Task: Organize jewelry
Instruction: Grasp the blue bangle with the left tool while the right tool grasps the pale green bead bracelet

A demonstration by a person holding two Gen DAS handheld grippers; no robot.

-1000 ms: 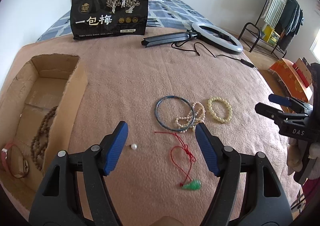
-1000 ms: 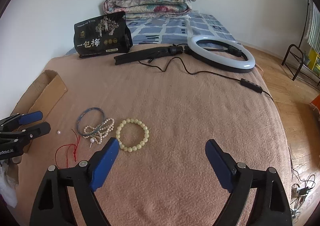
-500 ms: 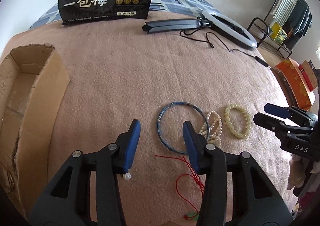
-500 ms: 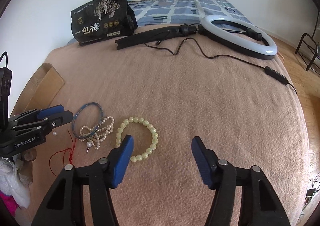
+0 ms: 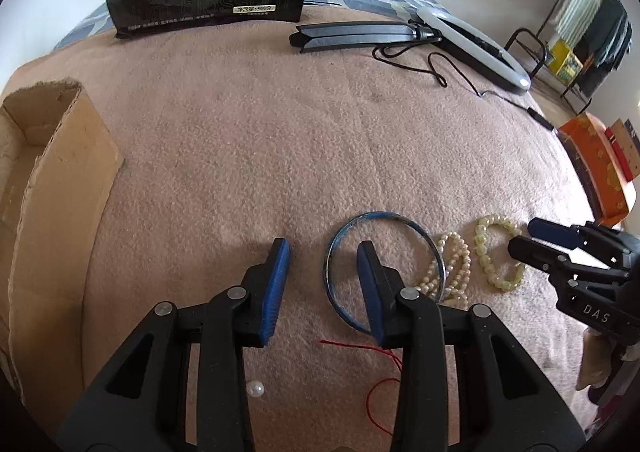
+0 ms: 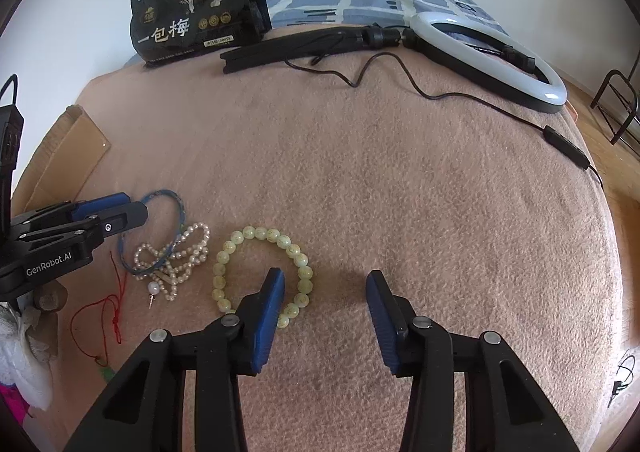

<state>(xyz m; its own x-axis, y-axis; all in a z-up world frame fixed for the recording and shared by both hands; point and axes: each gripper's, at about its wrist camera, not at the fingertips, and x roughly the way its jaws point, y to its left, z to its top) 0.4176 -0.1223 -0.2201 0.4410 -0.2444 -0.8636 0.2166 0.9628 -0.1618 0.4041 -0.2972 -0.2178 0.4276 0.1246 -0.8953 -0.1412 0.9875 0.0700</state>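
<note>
Since the frame a second earlier, both grippers had come forward and down toward the jewelry, and their jaws had narrowed from wide to a moderate gap. The left gripper (image 5: 322, 284) now straddled the near-left rim of the thin blue metal bangle (image 5: 385, 270): its right finger stood inside the ring, its left finger outside on the pink fleece blanket (image 5: 280, 139). It held nothing yet. The bangle lay flat, partly overlapping the heap of white pearl strands (image 5: 450, 270) on its right. The small loose pearl (image 5: 255, 388) and the red cord (image 5: 380, 372) lay nearer the camera than the bangle, under the left gripper's arms.

The right gripper (image 6: 326, 306) was likewise partly open and empty, its left finger planted inside the pale green bead bracelet (image 6: 262, 272), the right finger on bare blanket to the bracelet's right. That bracelet lay just right of the bangle and pearls.

The open brown cardboard box (image 5: 44, 187), the likely destination, sat well left of the bangle, so the left gripper was the nearer one to it. Each grip would probably pinch one rim only.
</note>
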